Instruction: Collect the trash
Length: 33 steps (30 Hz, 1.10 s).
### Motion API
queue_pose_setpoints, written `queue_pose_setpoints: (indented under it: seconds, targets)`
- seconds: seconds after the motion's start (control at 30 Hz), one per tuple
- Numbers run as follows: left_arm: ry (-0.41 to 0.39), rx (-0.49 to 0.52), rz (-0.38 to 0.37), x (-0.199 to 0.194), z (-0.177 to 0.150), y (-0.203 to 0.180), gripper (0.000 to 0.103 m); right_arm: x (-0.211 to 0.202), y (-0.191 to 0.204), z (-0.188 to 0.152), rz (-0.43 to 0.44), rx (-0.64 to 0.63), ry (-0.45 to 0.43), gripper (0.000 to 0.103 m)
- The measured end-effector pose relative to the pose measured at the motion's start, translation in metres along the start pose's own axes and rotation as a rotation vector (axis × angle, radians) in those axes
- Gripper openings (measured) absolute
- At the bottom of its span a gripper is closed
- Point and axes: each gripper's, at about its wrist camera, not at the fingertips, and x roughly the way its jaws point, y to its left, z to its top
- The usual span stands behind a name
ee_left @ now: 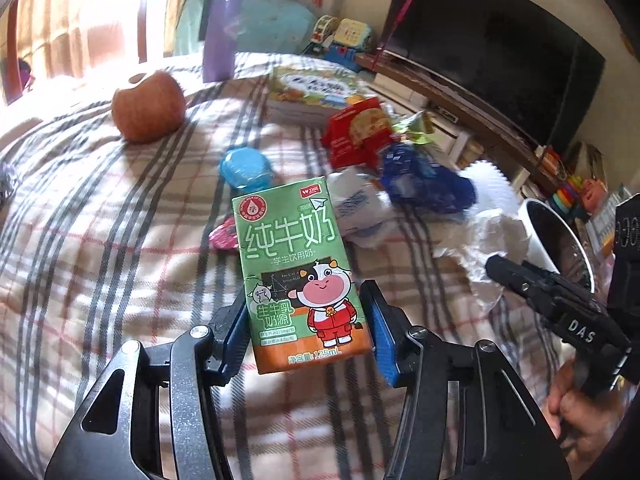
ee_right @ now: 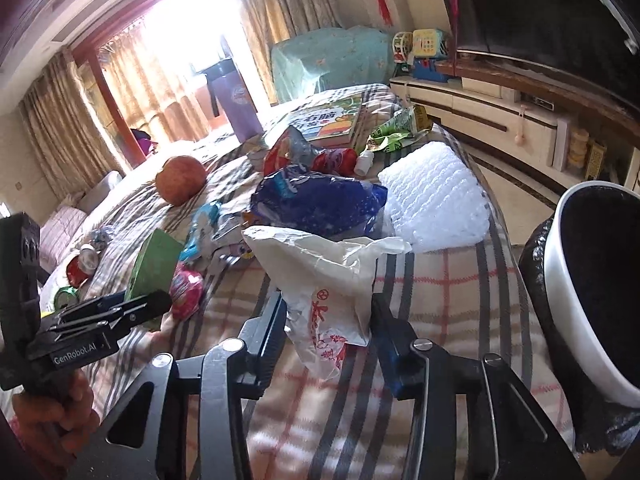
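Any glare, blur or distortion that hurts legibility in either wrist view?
Left wrist view: window blown out, washing the apple; milk carton print sharp; fisheye bends the bedspread stripes. Right wrist view: window overexposed, bin interior black, white bag legible.

Apple (ee_left: 148, 107) sits on the checked bedspread (ee_left: 100, 248), purple bottle (ee_left: 219, 32) standing behind it. Picture book (ee_right: 330, 120) lies near the far edge, dark television (ee_left: 492, 44) over the long cabinet (ee_right: 500, 116), curtains (ee_right: 60, 136) glowing.
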Motion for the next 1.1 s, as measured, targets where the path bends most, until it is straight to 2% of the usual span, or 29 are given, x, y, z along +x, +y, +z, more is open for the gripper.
queue_pose_setpoints:
  seconds: [0.2,0.6,1.1]
  targets:
    - [-0.009,0.057,-0.065,-0.012,-0.003,-0.03,0.051,-0.026,-0.008,-0.01,0.001,0.019,-0.024,0.041]
    - [0.024,0.169,-0.167,-0.01,-0.012,-0.092,0.051,-0.082,-0.049,-0.027,-0.077,0.099,-0.088,0.041]
    - [0.034,0.283,-0.256,-0.007,-0.014,-0.17,0.051,-0.126,-0.091,-0.042,-0.144,0.181,-0.143,0.041]
